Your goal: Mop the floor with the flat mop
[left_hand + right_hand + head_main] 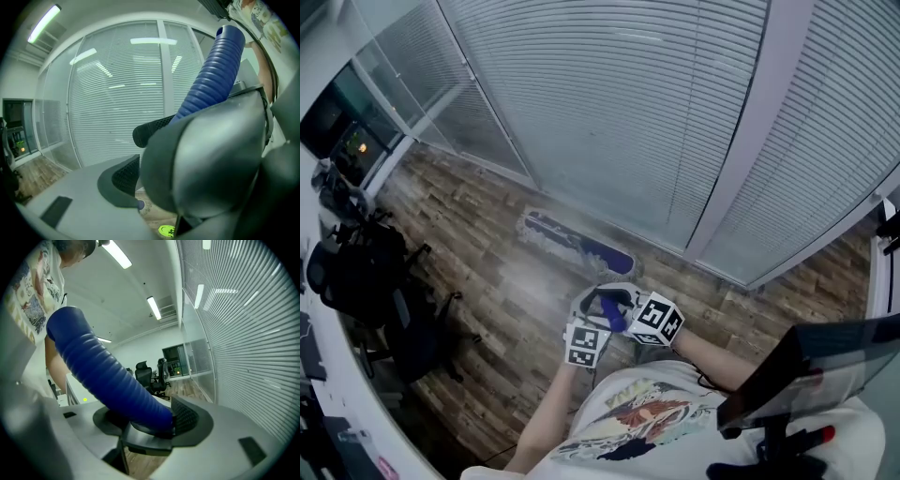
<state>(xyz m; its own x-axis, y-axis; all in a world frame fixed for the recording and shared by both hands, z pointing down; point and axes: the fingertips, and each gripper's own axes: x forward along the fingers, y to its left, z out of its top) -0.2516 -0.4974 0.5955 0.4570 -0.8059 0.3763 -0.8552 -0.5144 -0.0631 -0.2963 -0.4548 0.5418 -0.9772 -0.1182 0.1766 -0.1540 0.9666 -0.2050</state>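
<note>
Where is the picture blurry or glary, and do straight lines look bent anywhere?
Head view: the mop head is blurred and hazy. Left gripper view: the glass wall bulges like a barrel and carries streaks of lamp reflection. Right gripper view: the handle is sharp; a ceiling lamp glares.

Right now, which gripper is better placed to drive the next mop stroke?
Right gripper, probably: its jaws clamp the blue ribbed mop handle; its grey body hides whether the left gripper grips the handle too.

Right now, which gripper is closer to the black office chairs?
Left, narrowly. Both hold the blue mop handle; the left gripper sits toward the black office chairs, the right gripper just beyond it.
</note>
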